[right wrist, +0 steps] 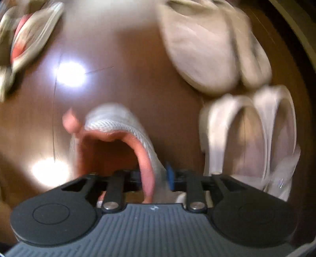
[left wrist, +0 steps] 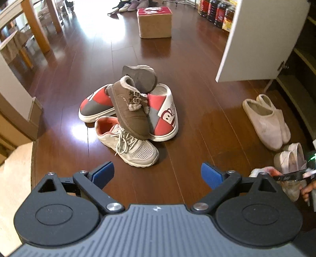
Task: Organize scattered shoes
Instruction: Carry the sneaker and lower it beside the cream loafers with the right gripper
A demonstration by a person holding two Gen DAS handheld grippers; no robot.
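On the wooden floor ahead of my left gripper (left wrist: 158, 175) lies a pile of shoes. My left gripper hangs open and empty, a little short of the pile. A brown fur-lined shoe (left wrist: 130, 110) rests across two red-and-grey slippers (left wrist: 94, 106) and a white mesh sneaker (left wrist: 128, 146). A grey shoe (left wrist: 140, 77) lies sole-up behind them. In the blurred right wrist view my right gripper (right wrist: 154, 176) is shut on the side wall of a white sneaker with pink lining (right wrist: 118, 122). It sits beside a pale slipper pair (right wrist: 207, 49) and a white shoe pair (right wrist: 246, 128).
The pale slippers (left wrist: 266, 122) lie by an open white cabinet door (left wrist: 256, 39), with shelves behind it. A box with a red top (left wrist: 155, 21), bottles (left wrist: 217, 11) and more shoes (left wrist: 132, 5) stand farther back. Wooden table legs (left wrist: 37, 29) are at the left. A hand (left wrist: 306, 189) shows at the right edge.
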